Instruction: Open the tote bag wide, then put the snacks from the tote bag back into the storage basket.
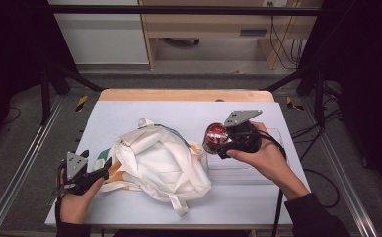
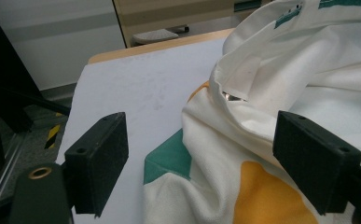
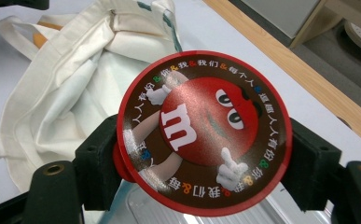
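A white cloth tote bag with green and orange patches lies crumpled in the middle of the table. My right gripper is shut on a round red candy tin, held in the air just right of the bag; its lid bears a red cartoon candy figure and faces the camera. My left gripper rests low at the bag's left edge, open. Its pads stand wide apart on either side of the bag's cloth without pressing it.
A clear plastic tray lies on the white table cover under my right hand. The wooden table edge runs along the far side. Metal frame rails flank the table.
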`<state>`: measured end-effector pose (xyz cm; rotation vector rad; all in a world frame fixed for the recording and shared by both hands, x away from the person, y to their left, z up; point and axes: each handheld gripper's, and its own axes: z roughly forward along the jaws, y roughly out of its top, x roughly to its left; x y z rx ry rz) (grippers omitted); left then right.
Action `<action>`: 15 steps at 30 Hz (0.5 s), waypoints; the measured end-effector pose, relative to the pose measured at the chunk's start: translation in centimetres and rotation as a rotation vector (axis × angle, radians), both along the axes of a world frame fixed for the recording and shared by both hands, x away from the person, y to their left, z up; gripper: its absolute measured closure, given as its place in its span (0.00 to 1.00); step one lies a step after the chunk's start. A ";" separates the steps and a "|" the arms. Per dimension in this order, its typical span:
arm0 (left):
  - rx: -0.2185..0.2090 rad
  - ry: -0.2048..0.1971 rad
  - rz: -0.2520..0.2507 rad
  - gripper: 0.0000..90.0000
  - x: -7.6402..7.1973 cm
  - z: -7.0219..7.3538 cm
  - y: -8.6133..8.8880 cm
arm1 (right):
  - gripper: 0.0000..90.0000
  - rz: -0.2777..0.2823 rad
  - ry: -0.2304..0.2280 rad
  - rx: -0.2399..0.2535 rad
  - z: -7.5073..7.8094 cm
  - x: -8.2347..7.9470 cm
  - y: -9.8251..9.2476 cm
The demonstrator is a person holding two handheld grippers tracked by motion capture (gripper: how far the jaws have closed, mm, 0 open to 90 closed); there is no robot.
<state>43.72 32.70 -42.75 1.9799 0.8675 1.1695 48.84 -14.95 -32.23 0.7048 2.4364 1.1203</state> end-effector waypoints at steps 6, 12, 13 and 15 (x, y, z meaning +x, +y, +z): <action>0.020 0.000 -0.010 0.20 0.0 0.1 0.2 | 0.29 -0.014 0.003 -0.017 0.0 0.4 -1.2; -0.001 -0.003 0.001 0.19 -0.2 0.0 0.1 | 0.29 -0.011 0.017 -0.025 -0.2 1.6 -2.4; 0.002 -0.003 0.000 0.19 -0.2 0.0 0.2 | 0.29 -0.007 0.022 -0.026 -0.3 1.9 -2.6; 0.004 -0.004 -0.001 0.19 -0.2 0.0 0.2 | 0.29 -0.004 0.028 -0.029 -0.5 2.5 -2.8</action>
